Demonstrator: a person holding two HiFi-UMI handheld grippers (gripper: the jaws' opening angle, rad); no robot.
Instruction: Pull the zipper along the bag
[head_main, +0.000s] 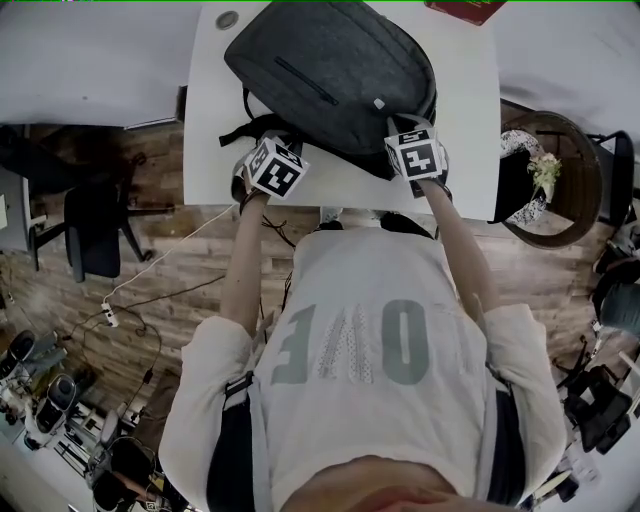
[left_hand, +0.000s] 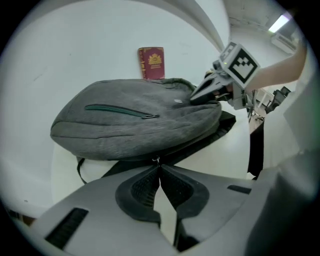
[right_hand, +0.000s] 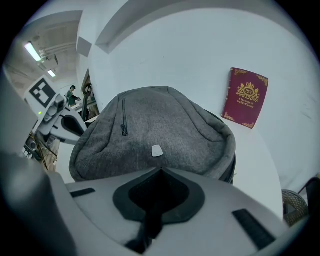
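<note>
A grey backpack (head_main: 330, 70) lies flat on the white table (head_main: 210, 120). My left gripper (head_main: 288, 142) is at the bag's near left edge. In the left gripper view its jaws (left_hand: 159, 164) are shut on the small metal zipper pull (left_hand: 156, 160) at the bag's seam, beside the black straps (left_hand: 200, 140). My right gripper (head_main: 397, 127) is at the bag's near right edge, its jaws (right_hand: 160, 171) shut on the bag's rim. From the left gripper view, the right gripper (left_hand: 194, 97) pinches the top of the backpack (left_hand: 135, 120). The front pocket zipper (right_hand: 123, 117) is closed.
A dark red passport-like booklet (left_hand: 151, 63) lies on the table beyond the bag. A wicker basket (head_main: 550, 175) stands to the table's right and a black office chair (head_main: 95, 225) to its left. Cables trail over the wooden floor (head_main: 150, 300).
</note>
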